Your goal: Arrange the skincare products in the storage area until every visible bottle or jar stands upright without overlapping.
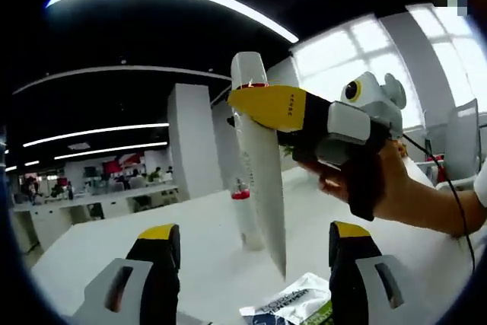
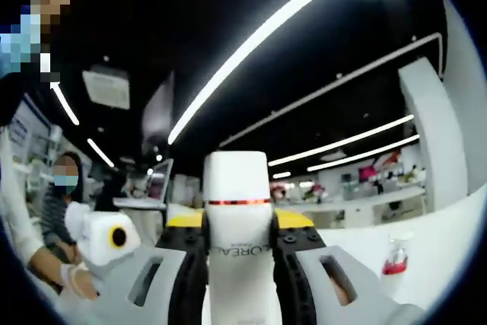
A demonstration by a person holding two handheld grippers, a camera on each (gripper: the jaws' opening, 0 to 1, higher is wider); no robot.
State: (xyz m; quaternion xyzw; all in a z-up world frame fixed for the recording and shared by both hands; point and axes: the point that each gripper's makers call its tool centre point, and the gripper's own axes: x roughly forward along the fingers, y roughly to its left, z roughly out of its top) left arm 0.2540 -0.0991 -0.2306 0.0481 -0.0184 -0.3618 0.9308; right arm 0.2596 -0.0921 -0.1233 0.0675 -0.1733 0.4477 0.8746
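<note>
Right tool (image 2: 242,264) pinching white tube (image 1: 259,180) near its cap, long axis nearly upright, held above white surface (image 1: 152,226). Left tool (image 1: 255,264) spread, just below tube; small red-banded bottle (image 1: 240,192) standing behind tube.

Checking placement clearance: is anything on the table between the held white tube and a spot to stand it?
The right hand-held gripper holds the white tube above the table. A small red-banded bottle stands just behind; a sachet lies in front.
</note>
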